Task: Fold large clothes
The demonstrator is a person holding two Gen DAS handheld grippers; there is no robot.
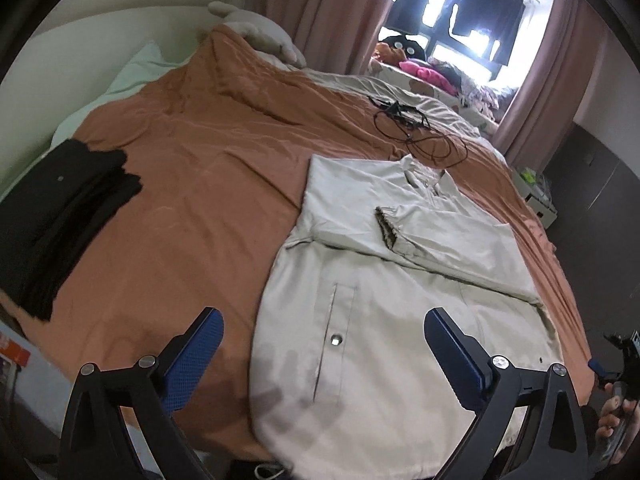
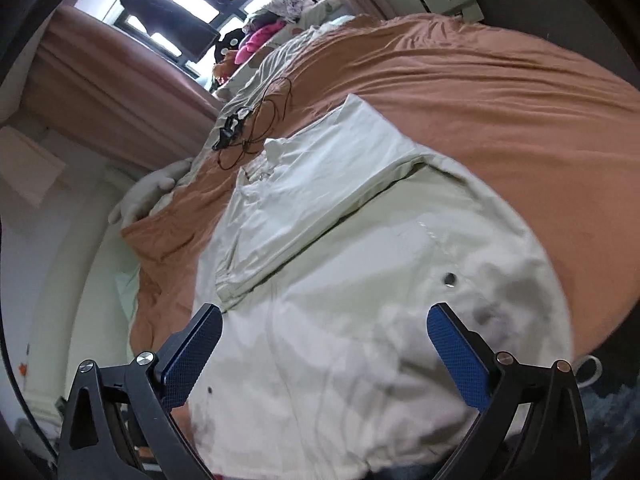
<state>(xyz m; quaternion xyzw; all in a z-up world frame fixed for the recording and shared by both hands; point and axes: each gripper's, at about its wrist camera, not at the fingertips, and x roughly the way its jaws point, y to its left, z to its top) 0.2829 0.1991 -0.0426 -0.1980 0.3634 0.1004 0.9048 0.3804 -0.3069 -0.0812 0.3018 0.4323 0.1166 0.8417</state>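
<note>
A large beige jacket lies flat on the orange bedspread, with both sleeves folded across its chest and a snap button showing near the hem. My left gripper hangs open above the jacket's lower left part, nothing between its blue pads. In the right wrist view the same jacket fills the middle, seen tilted. Above its hem my right gripper is open and holds nothing. At the far right edge of the left wrist view, a hand holds the other gripper.
A stack of folded black clothes sits on the bed's left side. A tangled black cable lies beyond the jacket's collar. Pillows and a second bed with heaped clothes lie near the curtained window. White drawers stand right of the bed.
</note>
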